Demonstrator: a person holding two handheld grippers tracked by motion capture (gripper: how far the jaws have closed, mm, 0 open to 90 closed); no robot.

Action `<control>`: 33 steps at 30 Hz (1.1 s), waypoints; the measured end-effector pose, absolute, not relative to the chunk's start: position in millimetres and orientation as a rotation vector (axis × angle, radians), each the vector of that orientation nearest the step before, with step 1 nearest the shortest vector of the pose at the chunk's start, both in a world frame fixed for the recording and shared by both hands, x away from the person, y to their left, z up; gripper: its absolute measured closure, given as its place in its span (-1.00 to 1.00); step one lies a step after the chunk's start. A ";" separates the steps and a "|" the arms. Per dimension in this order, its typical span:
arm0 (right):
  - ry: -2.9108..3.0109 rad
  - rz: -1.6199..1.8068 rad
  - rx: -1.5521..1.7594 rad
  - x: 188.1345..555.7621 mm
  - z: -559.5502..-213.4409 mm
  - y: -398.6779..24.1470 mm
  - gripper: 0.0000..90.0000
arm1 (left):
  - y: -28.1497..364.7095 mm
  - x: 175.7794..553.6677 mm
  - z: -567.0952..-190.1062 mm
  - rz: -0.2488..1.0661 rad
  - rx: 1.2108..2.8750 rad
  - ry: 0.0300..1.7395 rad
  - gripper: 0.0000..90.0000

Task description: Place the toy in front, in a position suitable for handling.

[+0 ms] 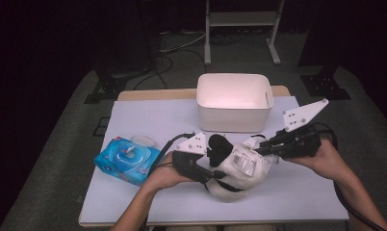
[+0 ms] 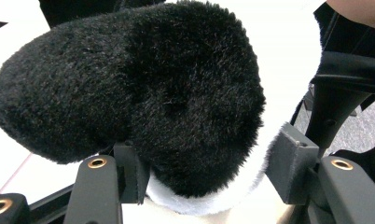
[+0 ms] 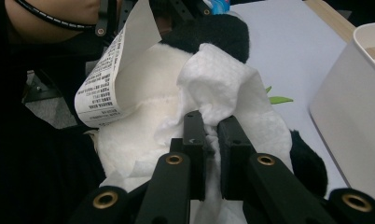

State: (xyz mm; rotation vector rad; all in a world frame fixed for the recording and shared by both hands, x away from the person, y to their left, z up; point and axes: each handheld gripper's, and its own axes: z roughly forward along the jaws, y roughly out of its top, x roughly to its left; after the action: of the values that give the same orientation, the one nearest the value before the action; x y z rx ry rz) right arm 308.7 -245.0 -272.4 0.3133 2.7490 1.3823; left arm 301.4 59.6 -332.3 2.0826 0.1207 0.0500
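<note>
A black plush limb [image 2: 129, 93] of the panda toy [image 1: 237, 171] lies closest to the lens in the left gripper view, bulging between that gripper's two black jaws; the pads press into its fur from both sides, so the left gripper [image 1: 207, 177] is clamped on the toy. In the high view the person's left forearm comes up from the bottom edge and angles right, the left hand [image 1: 165, 175] wrapped around the gripper body just left of the toy, jaws pointing at the toy's lower left side.

The right hand [image 1: 326, 161] sits to the right of the toy, its forearm running off toward the bottom right corner, wrist roughly level, with the right gripper [image 1: 264, 150] aimed left at the toy's upper right. In the right gripper view its jaws stand nearly together, pinching a white wipe [image 3: 223, 100] that is pressed onto the toy's white belly. A printed paper tag [image 3: 113, 70] sticks up from the toy beside the wipe.

The toy rests on the table [image 1: 148, 118], just in front of the white bin [image 1: 234, 102]. A blue wipes pack [image 1: 126, 160] lies to the toy's left, beyond the left hand.
</note>
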 end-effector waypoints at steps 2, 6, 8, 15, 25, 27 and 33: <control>2.757 1.386 0.329 310.0 -272.7 -249.2 0.83 | 59.5 301.1 -331.8 0.052 2.084 0.112 -0.11; 2.754 1.355 0.378 310.0 -275.7 -259.2 0.83 | 60.9 303.4 -333.0 0.047 2.076 0.119 -0.11; 2.754 1.349 0.379 309.6 -276.0 -260.4 0.83 | 60.3 303.9 -333.0 0.044 2.074 0.116 -0.11; 2.750 1.373 0.292 308.1 -267.3 -238.1 0.83 | 56.3 304.6 -329.4 0.049 2.095 0.106 -0.11; 2.781 1.369 0.305 307.5 -270.5 -245.3 0.83 | 66.1 308.5 -330.9 0.031 2.077 0.143 -0.11; 2.783 1.383 0.308 306.6 -271.7 -246.5 0.83 | 65.2 308.4 -328.9 0.038 2.080 0.140 -0.11; 2.776 1.443 0.240 305.2 -262.7 -233.3 0.83 | 58.6 308.7 -325.8 0.047 2.104 0.128 -0.11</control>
State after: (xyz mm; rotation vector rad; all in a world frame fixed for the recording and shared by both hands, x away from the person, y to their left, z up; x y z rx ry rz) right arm 305.2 -233.3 -262.7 0.2402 2.7763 1.4435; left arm 308.7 58.6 -325.8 2.1042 0.1280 0.0472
